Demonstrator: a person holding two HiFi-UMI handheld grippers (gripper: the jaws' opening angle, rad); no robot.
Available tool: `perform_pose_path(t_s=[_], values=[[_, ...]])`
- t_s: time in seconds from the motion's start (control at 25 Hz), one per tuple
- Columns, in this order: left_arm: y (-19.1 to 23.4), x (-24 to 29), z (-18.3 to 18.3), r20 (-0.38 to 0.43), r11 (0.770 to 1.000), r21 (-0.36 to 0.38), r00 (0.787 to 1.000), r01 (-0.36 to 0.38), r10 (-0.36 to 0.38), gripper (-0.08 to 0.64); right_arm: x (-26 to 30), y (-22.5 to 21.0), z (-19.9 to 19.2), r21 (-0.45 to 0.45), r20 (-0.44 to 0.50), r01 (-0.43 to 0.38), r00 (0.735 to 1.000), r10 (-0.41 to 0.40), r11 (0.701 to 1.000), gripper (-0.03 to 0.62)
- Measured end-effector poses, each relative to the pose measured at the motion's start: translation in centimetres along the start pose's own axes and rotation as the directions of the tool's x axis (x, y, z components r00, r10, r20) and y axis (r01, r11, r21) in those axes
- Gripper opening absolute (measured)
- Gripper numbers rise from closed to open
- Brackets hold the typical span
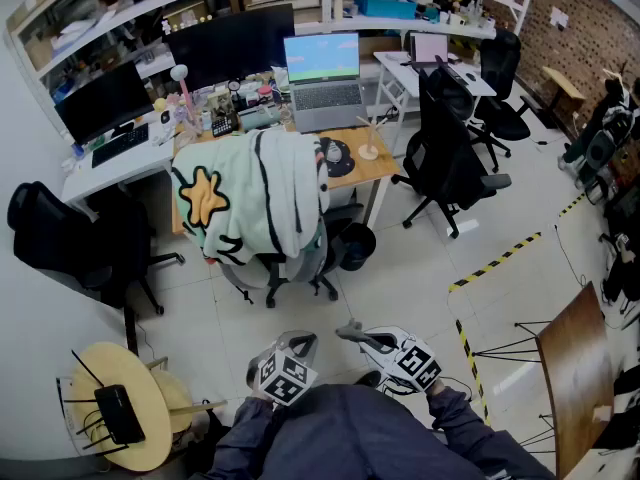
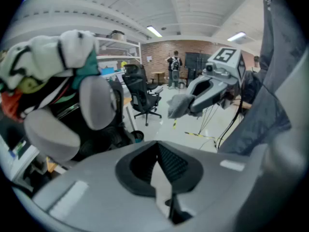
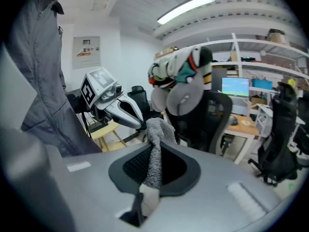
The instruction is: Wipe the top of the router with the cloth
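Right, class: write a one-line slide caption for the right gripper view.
Right gripper shut on a grey cloth, left gripper and a draped office chair beyond.

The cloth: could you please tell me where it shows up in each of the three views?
Head view: cloth bottom centre, at the right gripper's tip.
Left gripper view: cloth right of centre, dangling from that gripper.
Right gripper view: cloth centre, clamped between the jaws.
Shared landmark: the draped chair.
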State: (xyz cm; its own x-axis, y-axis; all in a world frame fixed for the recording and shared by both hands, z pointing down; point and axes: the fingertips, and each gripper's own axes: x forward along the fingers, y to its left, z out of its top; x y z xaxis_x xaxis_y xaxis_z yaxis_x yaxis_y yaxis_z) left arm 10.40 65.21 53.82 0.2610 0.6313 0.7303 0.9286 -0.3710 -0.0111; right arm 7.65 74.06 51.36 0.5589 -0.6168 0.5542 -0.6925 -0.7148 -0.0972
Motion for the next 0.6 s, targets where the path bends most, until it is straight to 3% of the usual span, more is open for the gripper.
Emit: perform_pose_path(t_s=[0.16, 0.28, 0.44, 0.6], values=[[2.9, -5.2, -5.3, 0.007, 0.984, -0.125, 0.992, -0.128, 0.13, 0.0, 5.7, 6.4, 5.7, -0.14, 0.03, -0.163, 0.985, 0.169, 0.977, 0.028], [5.7, -8.7, -8.2, 0.004, 0.943, -0.245, 0.972, -0.227, 0.235, 0.0, 9.9, 9.6, 9.1, -0.22, -0.007, -0.284, 0.957, 0.289, 0.933, 0.028], [8.8, -14.2, -14.6, -0.044, 0.835, -0.423, 0.929, -0.351, 0.368, 0.0, 16.4, 16.0, 12.6, -0.311, -0.088, -0.476, 0.876, 0.473, 0.823, 0.029], [11.5, -18.8, -20.8, -0.112, 0.688, -0.558, 0.864, -0.464, 0.492, 0.002, 22.5, 21.9, 15.4, -0.384, -0.173, -0.631, 0.767, 0.618, 0.674, 0.031]])
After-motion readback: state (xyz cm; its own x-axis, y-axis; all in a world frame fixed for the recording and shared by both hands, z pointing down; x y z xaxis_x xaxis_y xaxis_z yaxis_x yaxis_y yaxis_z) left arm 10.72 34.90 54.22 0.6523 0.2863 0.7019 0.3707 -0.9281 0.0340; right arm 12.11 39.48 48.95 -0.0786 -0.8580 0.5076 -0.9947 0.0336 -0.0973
